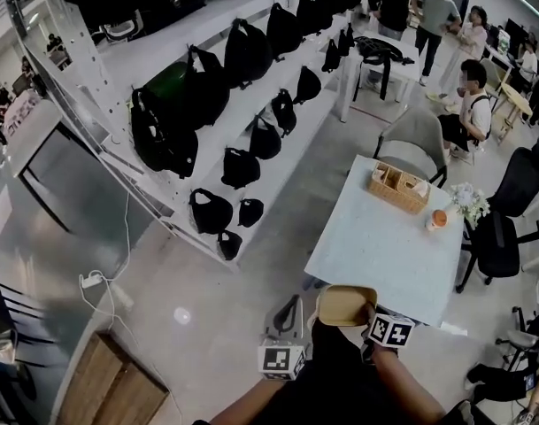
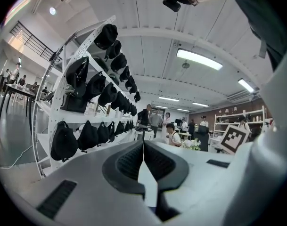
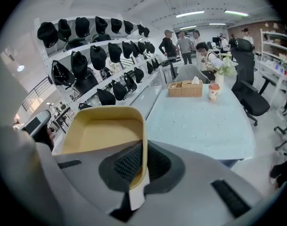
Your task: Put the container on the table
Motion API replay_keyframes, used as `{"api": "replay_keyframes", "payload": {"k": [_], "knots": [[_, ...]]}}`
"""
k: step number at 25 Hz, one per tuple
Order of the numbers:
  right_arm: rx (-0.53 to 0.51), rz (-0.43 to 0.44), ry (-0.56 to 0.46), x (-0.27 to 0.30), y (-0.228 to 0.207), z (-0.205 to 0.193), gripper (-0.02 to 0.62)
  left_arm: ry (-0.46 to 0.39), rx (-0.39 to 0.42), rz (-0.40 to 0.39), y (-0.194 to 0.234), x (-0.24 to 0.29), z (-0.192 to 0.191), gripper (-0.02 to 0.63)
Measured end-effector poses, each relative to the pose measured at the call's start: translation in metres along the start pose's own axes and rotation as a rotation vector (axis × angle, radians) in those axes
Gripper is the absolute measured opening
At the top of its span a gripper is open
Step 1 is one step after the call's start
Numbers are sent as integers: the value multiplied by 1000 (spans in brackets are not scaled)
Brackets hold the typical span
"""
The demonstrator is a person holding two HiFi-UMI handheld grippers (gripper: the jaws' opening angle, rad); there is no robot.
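Clamping a wall of the tan container (image 3: 103,133), right tool (image 3: 139,160), left tool (image 2: 143,149) with jaws pressed together, pale table (image 3: 200,121) ahead

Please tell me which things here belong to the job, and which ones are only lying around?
Job in hand:
- tan container, its wall pinched in the right claw
- pale table

Just lying about:
- wicker basket
- orange cup
- flowers
- black bags
- black office chair
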State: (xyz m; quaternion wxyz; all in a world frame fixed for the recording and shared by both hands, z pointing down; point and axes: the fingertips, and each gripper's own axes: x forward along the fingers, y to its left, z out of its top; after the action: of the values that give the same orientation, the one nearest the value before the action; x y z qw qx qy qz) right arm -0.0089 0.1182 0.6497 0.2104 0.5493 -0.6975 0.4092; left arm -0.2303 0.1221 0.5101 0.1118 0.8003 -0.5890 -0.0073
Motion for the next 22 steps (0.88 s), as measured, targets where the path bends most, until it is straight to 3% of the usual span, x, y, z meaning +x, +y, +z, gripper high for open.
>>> {"api": "replay_keyframes", "payload": {"k": [6,11,22], "knots": [[63,-9,-9,28,-19,27,0,5,29,-31,6,54,10,11],[102,-26,-9,54,-45,64,0,70,2,-110,-5,118,2,11],[281,-105,-51,113,-150,152,0,161,68,-205,-31,274,-11,11]]}}
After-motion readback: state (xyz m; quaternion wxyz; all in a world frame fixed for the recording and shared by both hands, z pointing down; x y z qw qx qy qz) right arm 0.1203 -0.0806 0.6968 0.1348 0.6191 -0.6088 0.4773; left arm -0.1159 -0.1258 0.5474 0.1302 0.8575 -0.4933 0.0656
